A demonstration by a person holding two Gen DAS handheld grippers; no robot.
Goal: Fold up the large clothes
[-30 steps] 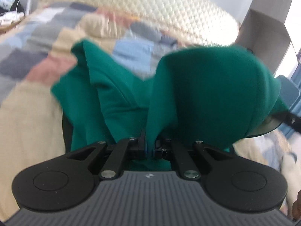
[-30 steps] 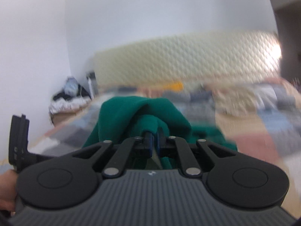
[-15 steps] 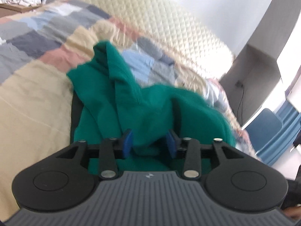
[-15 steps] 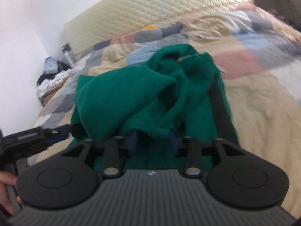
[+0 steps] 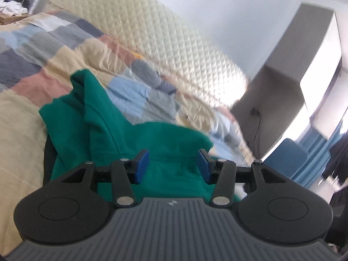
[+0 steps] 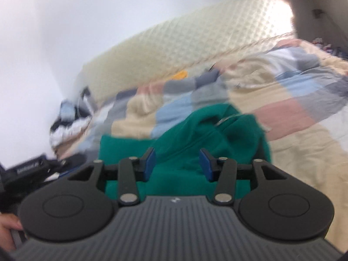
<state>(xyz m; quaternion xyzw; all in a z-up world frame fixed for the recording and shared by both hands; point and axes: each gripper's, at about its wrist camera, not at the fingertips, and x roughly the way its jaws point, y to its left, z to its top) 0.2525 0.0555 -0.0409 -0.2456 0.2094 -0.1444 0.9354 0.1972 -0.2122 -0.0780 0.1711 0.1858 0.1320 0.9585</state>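
Green garment (image 5: pixel 152 143) lies in a loose, rumpled heap on your bed, on the patchwork quilt (image 5: pixel 37 50), with bare quilt between it and the quilted cream headboard (image 5: pixel 152 32). One fold rises toward the headboard end; the rest bunches just ahead of both tools.

Your left tool (image 5: pixel 173 165) has its blue pads (image 5: pixel 141 165) roughly half apart and the jaws are opening. Green cloth shows in the gap beyond them, but neither pad presses on it, so you hold nothing there.

Your right tool (image 6: pixel 178 164) stands about as wide, its pads (image 6: pixel 150 163) also clear of the cloth. The garment's bunched fold sits past the gap, and a dark strip (image 6: pixel 260 150) runs along its right side. This view is blurred, so I cannot tell what that strip is.

At the lower left of the right view you can see part of your other tool and some fingers (image 6: pixel 9 220) of your hand.

A grey cabinet (image 5: pixel 282 82) stands past the headboard end, with a blue chair (image 5: pixel 285 156) beside it.
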